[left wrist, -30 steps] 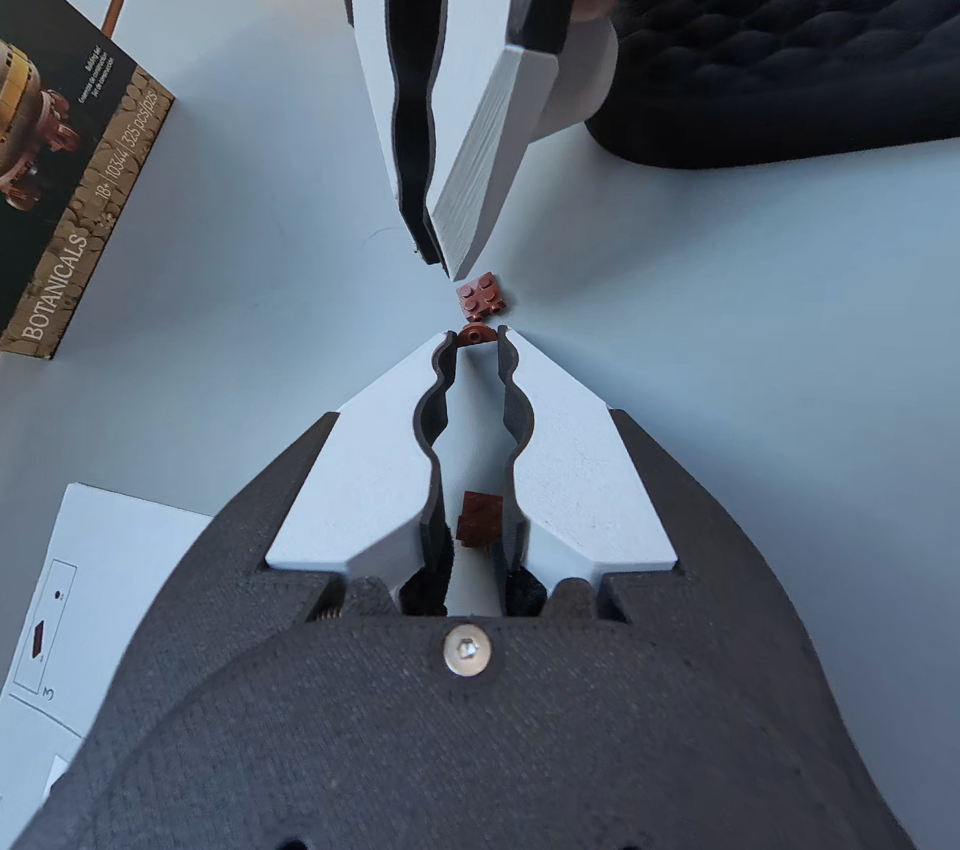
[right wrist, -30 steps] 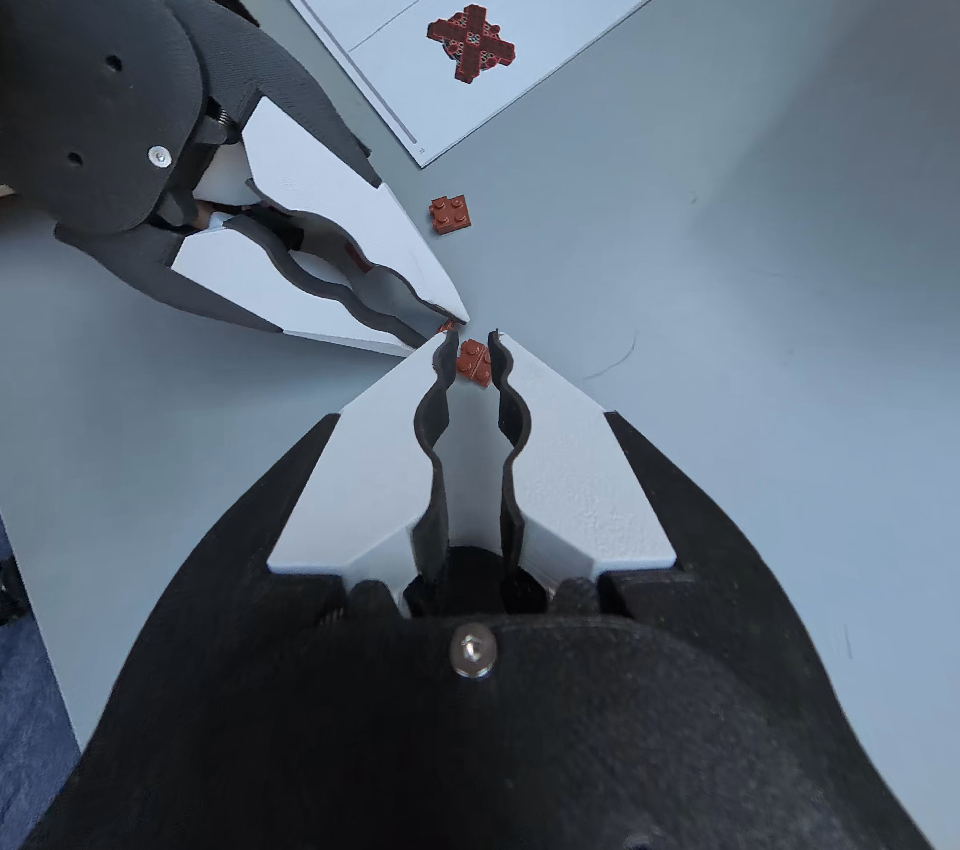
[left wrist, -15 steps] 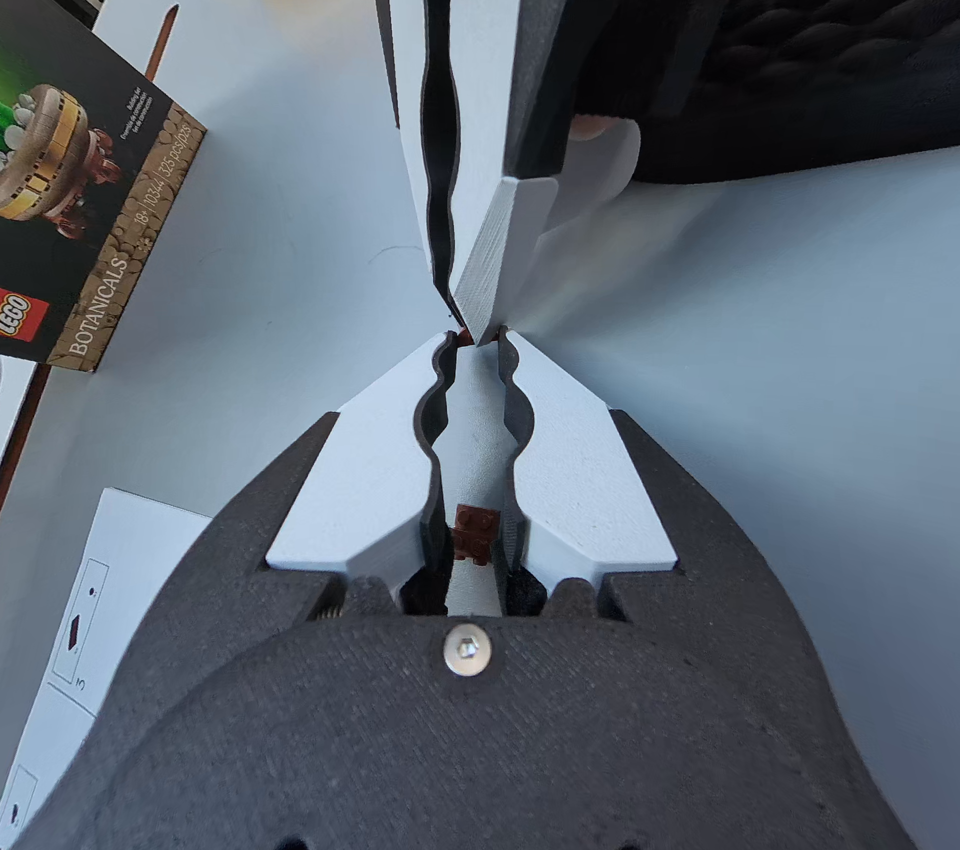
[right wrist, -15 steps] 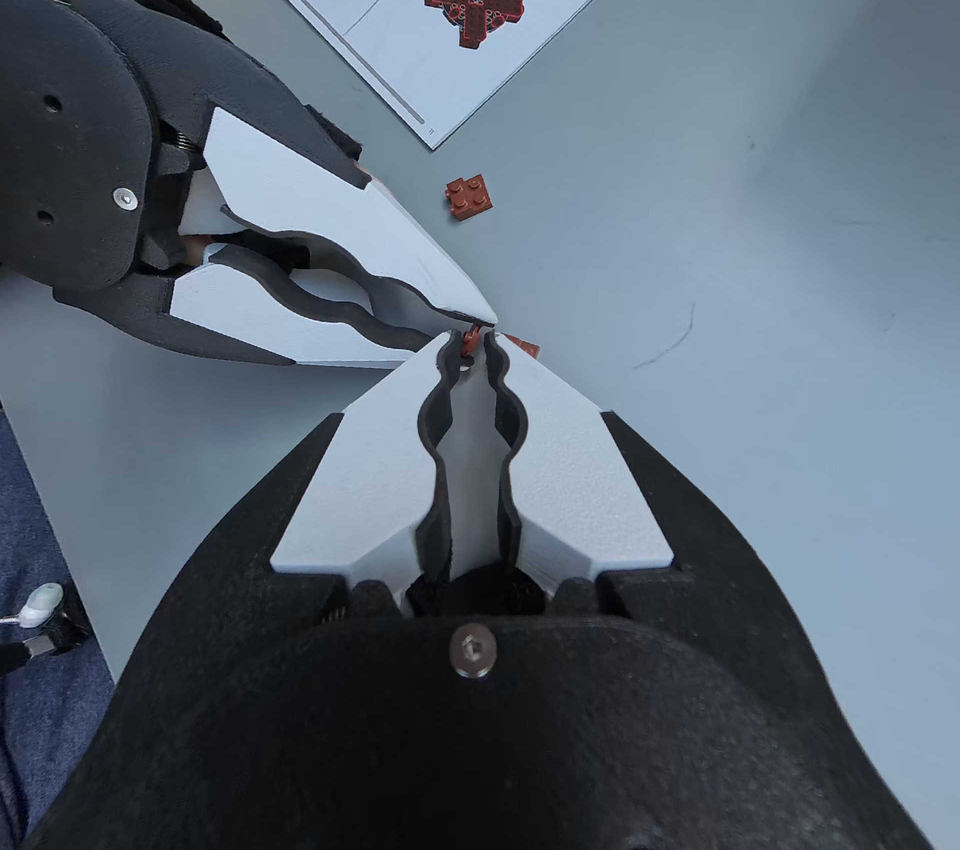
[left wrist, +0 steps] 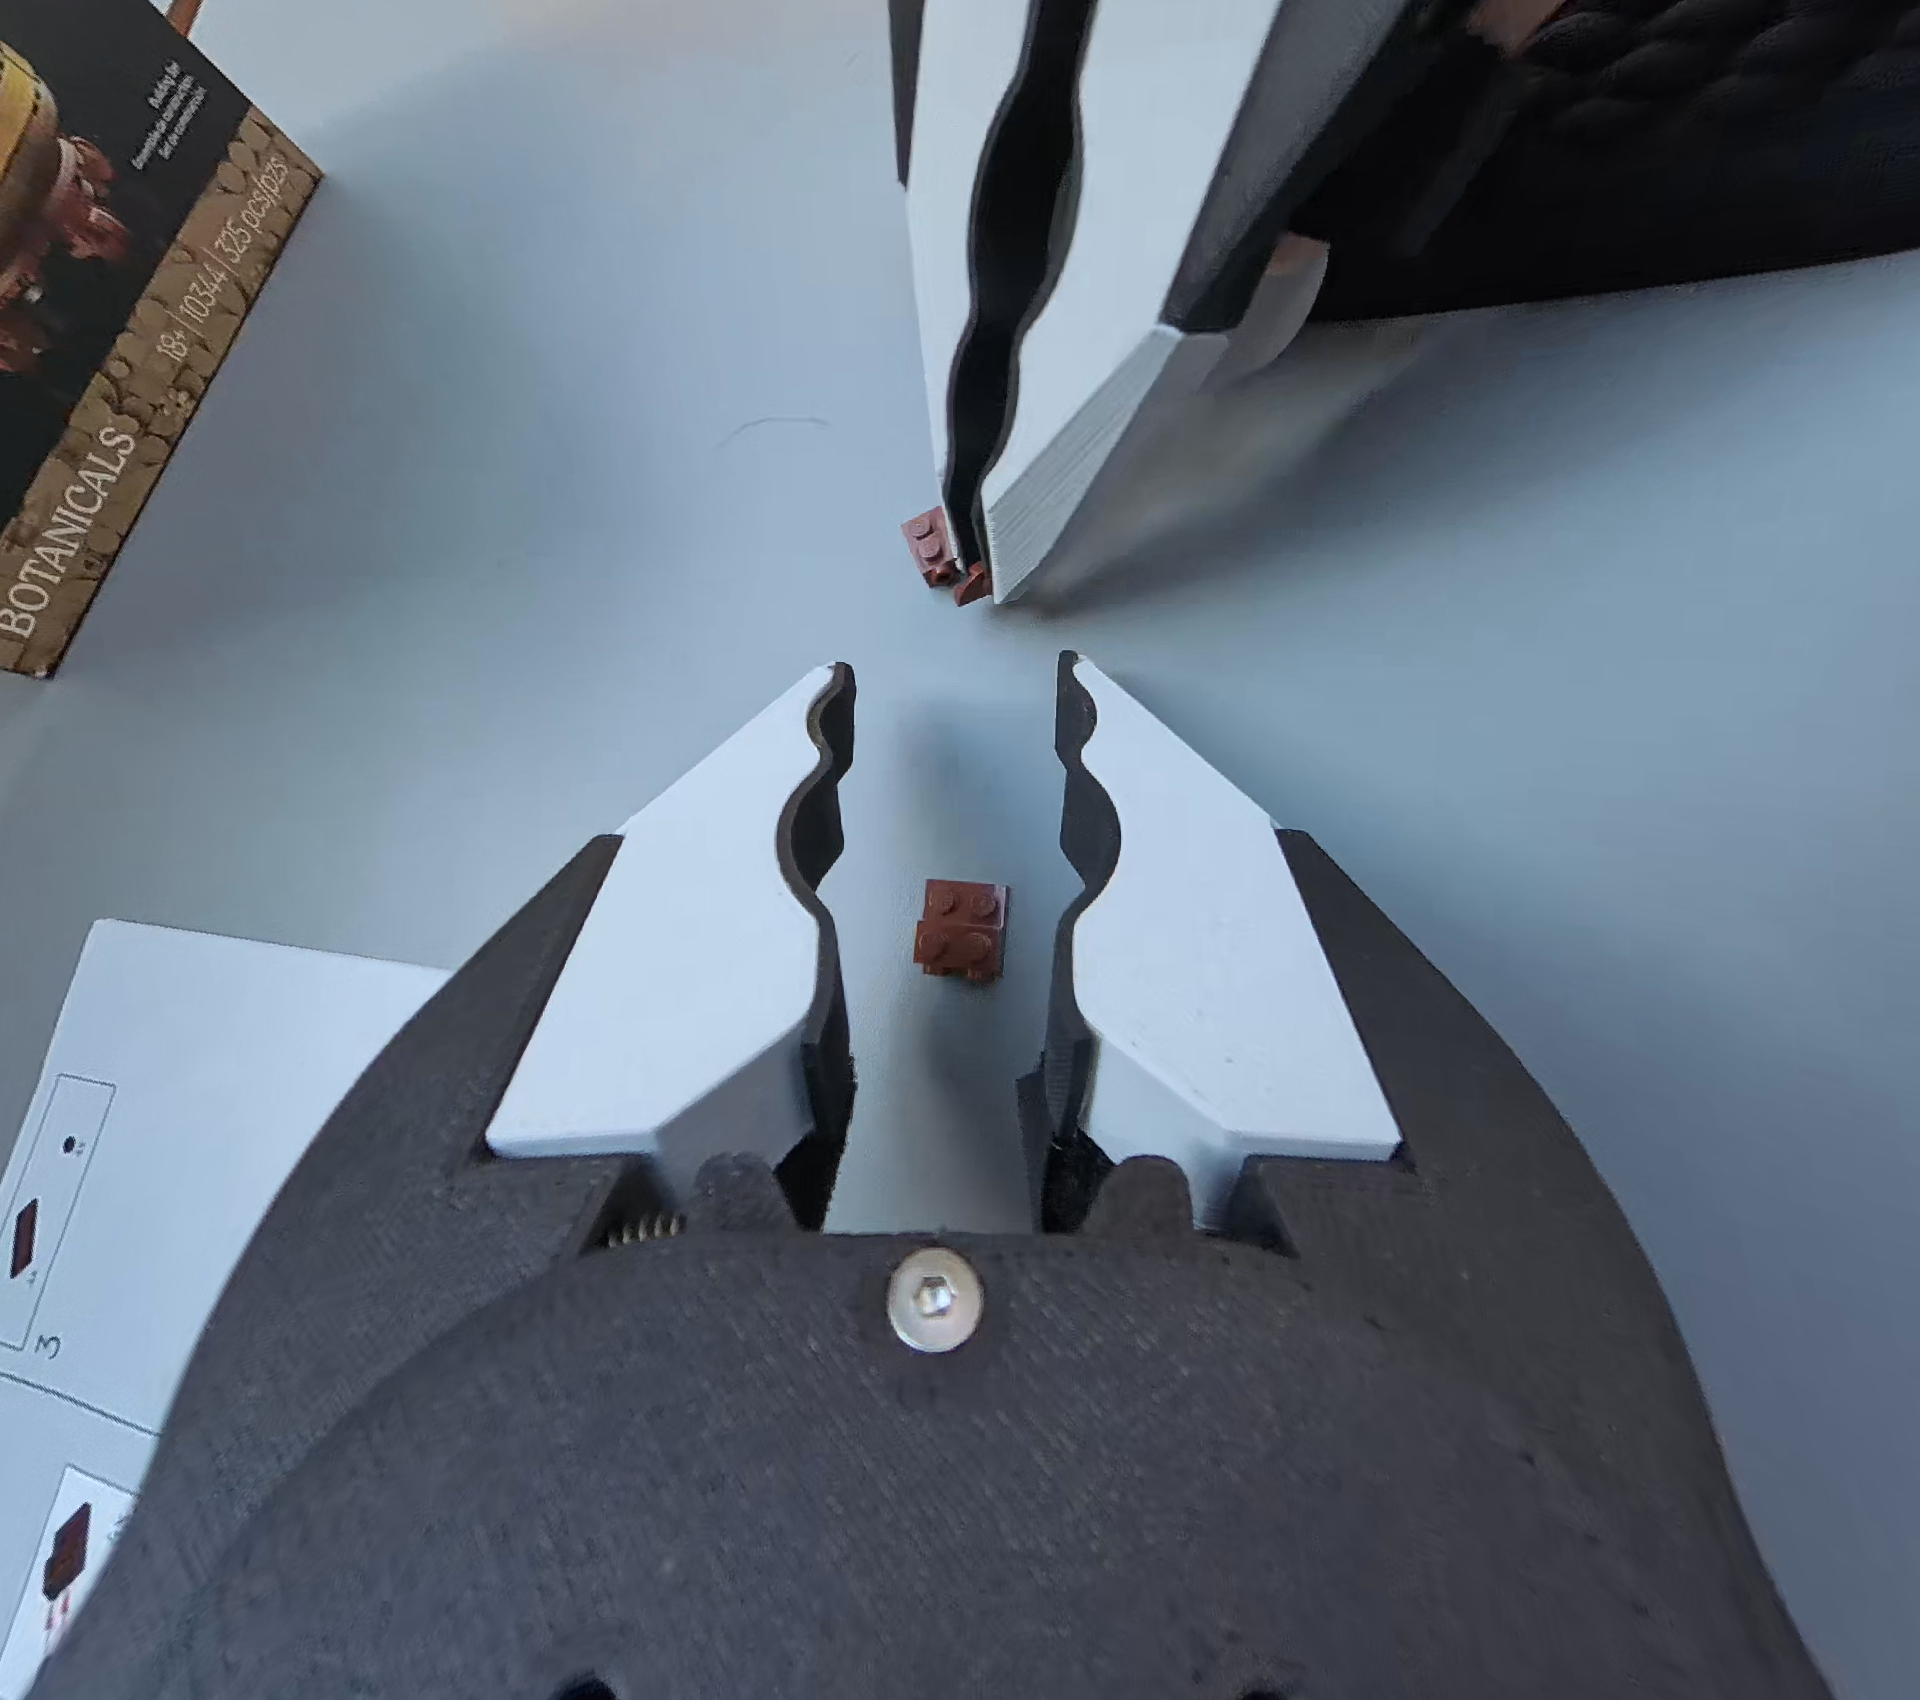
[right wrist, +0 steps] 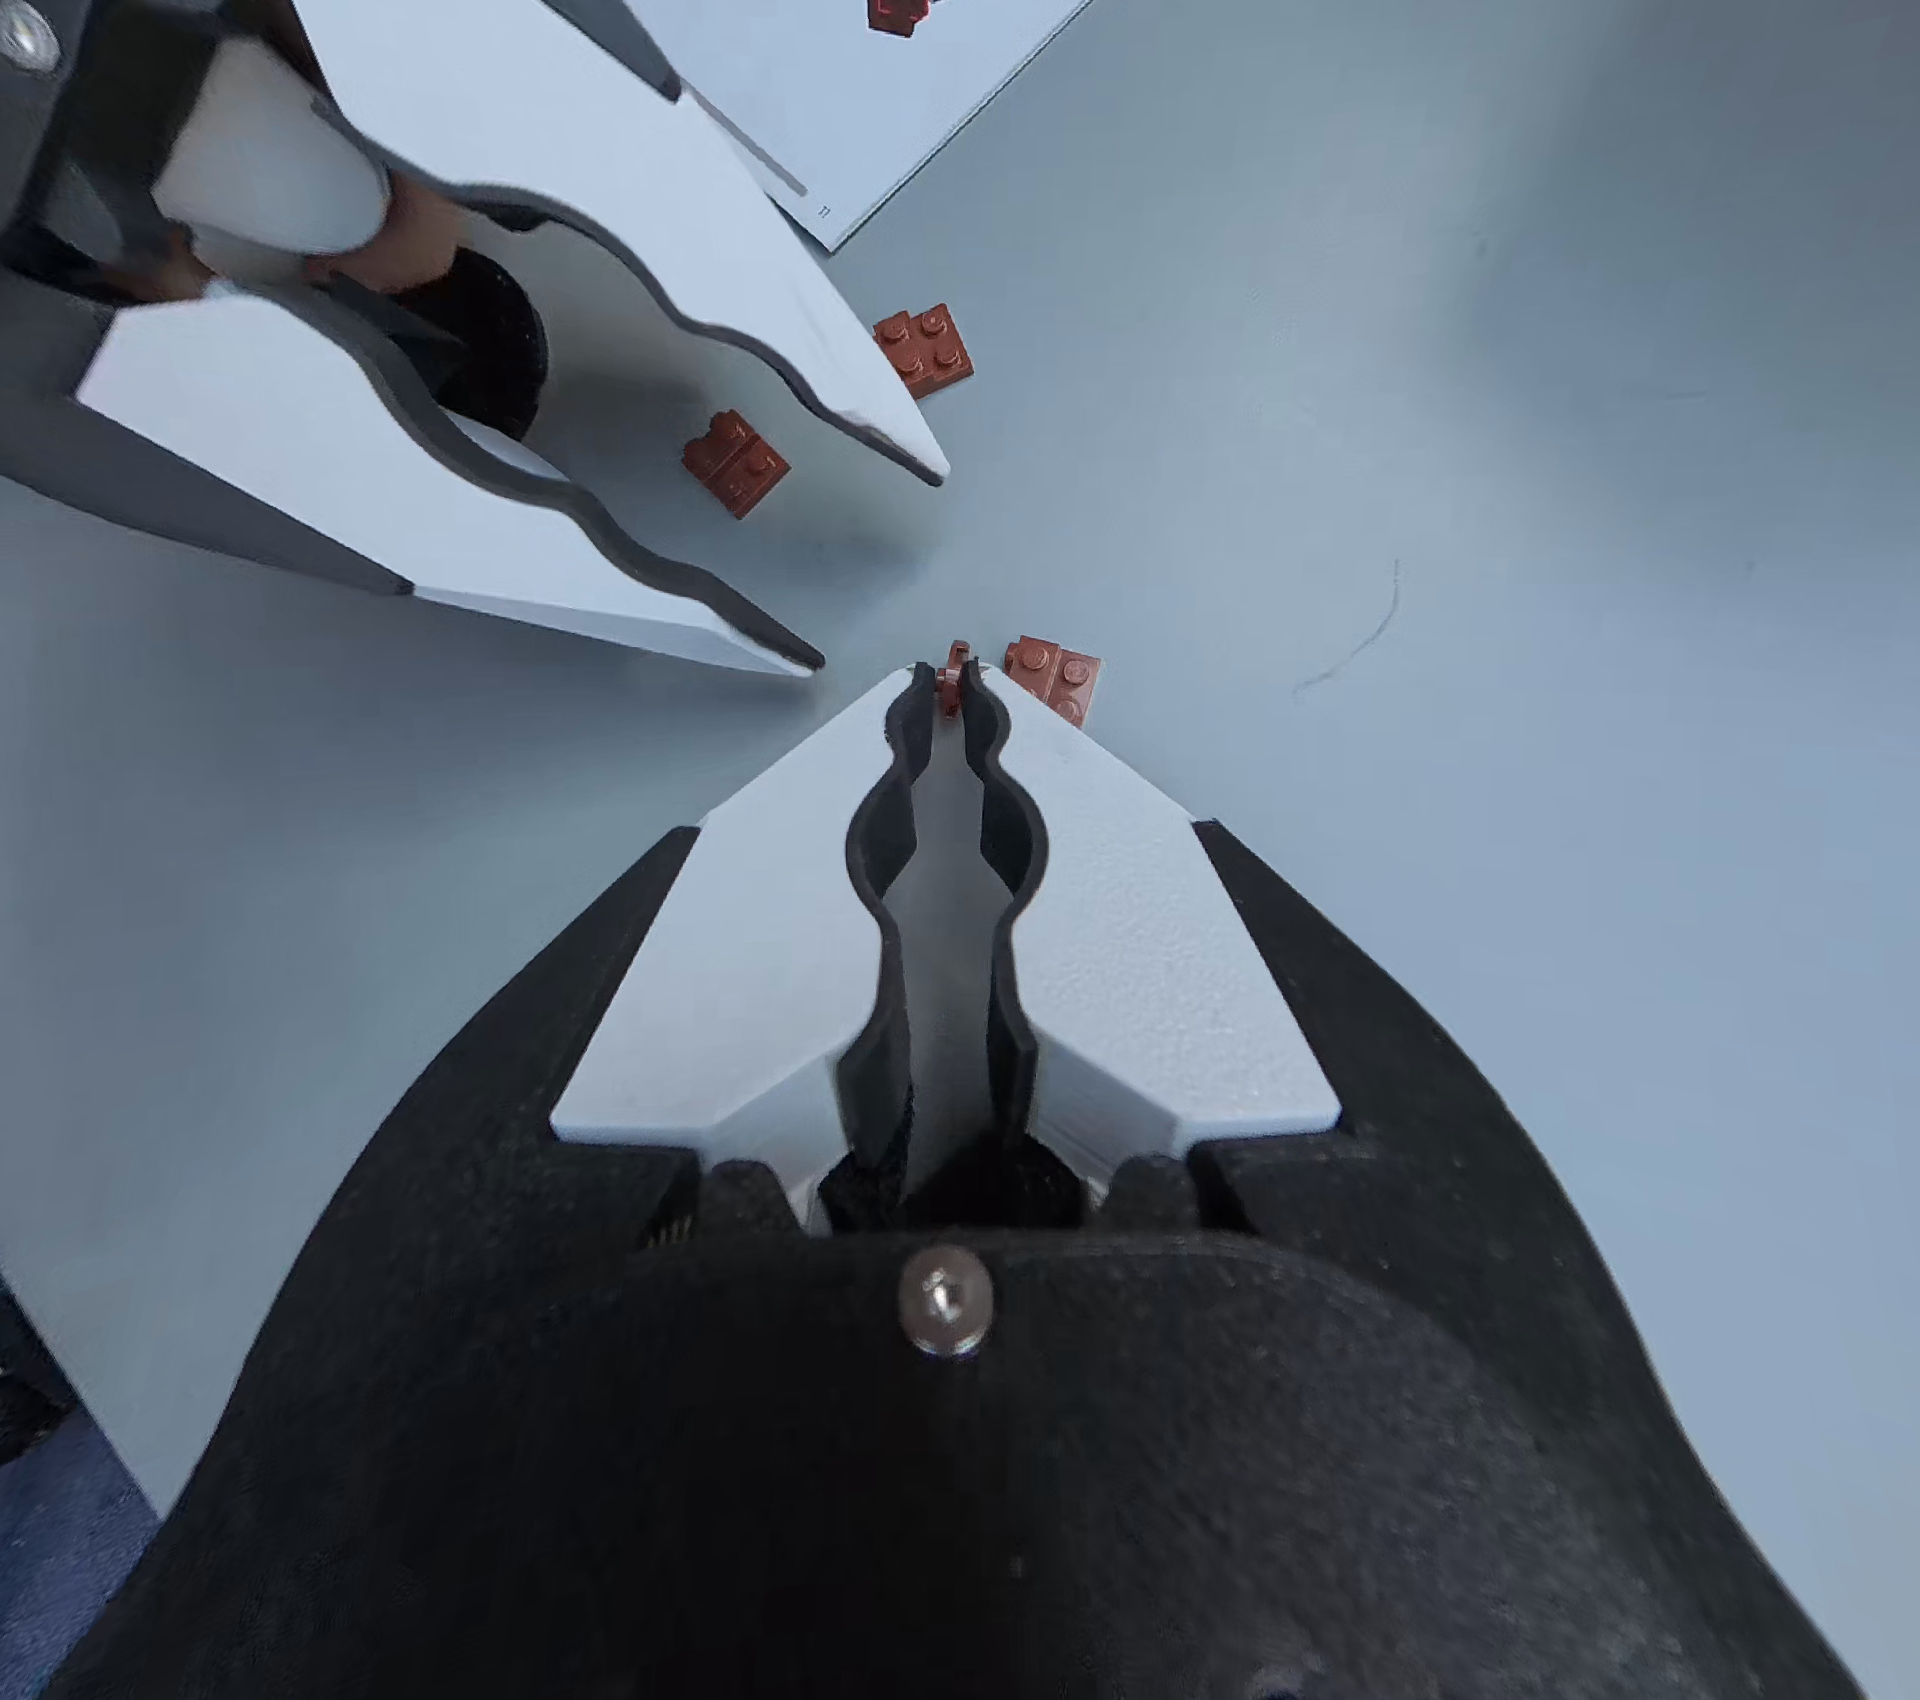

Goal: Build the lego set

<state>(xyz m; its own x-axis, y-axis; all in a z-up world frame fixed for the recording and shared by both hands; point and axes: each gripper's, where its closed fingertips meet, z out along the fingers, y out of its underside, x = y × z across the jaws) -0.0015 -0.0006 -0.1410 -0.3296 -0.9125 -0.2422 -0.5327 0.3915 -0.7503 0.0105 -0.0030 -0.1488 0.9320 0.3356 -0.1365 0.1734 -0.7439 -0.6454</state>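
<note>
Right gripper point(right wrist: 943, 676) tilts down, pinching a small brown piece point(right wrist: 951, 682); left gripper point(left wrist: 956, 674) gapes.

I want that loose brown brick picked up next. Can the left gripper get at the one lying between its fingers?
Probably yes. The left gripper is open, and the brown brick lies on the table between its fingers, touching neither. Nothing covers it; the right gripper is farther ahead.

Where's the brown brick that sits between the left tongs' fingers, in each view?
Left wrist view: brown brick just below centre, between the fingers of the open left tongs.
Right wrist view: upper left of centre, between the same two fingers, seen from the side.
Shared landmark: instruction booklet, lower left in the left wrist view, top centre in the right.
</note>
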